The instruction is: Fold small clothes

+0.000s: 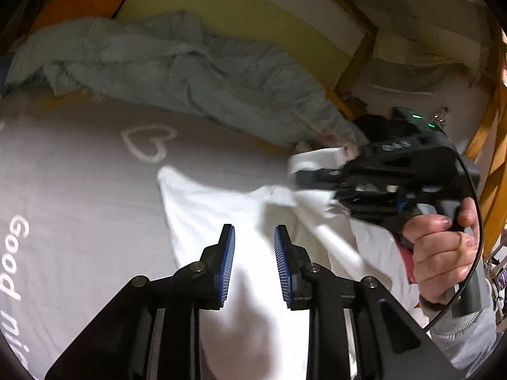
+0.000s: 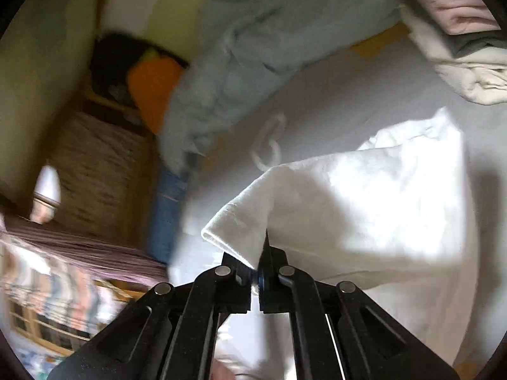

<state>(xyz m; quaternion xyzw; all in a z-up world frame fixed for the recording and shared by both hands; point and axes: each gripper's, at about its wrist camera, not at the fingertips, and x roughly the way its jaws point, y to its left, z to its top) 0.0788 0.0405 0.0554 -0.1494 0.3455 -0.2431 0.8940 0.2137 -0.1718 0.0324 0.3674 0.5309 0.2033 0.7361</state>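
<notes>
Both grippers worked over a grey bedsheet [image 1: 79,190] printed with a white heart [image 1: 149,142]; a crumpled pale-blue blanket [image 1: 177,66] lay along its far side. On the sheet spread the white garment [image 1: 221,209], its right part lifted. Gripping a folded edge of that cloth, the right gripper [image 2: 257,272] had its jaws pinched together. Nearer, the left gripper [image 1: 254,262] hung above the garment with its blue pads [image 1: 227,262] apart and nothing between them
</notes>
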